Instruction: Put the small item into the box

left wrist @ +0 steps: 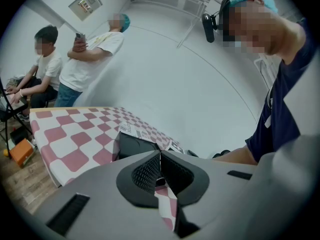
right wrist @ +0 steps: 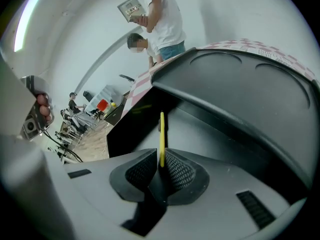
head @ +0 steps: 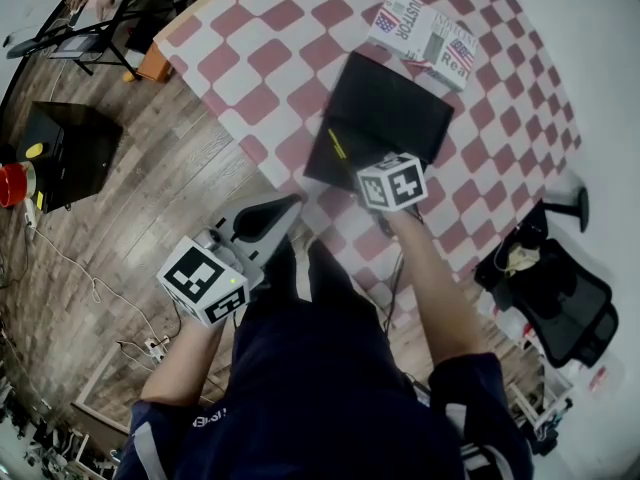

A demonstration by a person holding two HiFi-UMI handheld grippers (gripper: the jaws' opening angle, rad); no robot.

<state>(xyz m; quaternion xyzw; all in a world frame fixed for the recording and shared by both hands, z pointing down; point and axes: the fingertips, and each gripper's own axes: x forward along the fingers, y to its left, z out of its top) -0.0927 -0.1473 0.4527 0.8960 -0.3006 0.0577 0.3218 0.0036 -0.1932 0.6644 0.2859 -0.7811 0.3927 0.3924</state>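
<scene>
The head view looks steeply down from above the person, over their own lap, onto the near edge of a checkered table (head: 300, 58) and an open black box (head: 385, 118) on it. The left gripper (left wrist: 160, 159) view sits just off the table's near edge and faces across it toward the far white wall (left wrist: 165, 69). The box lies just beyond its closed jaws. The right gripper (right wrist: 161, 158) view is very near the box, looking under its raised lid past jaws pinching a yellow strip (right wrist: 161, 134). All three views share the box and the table.
</scene>
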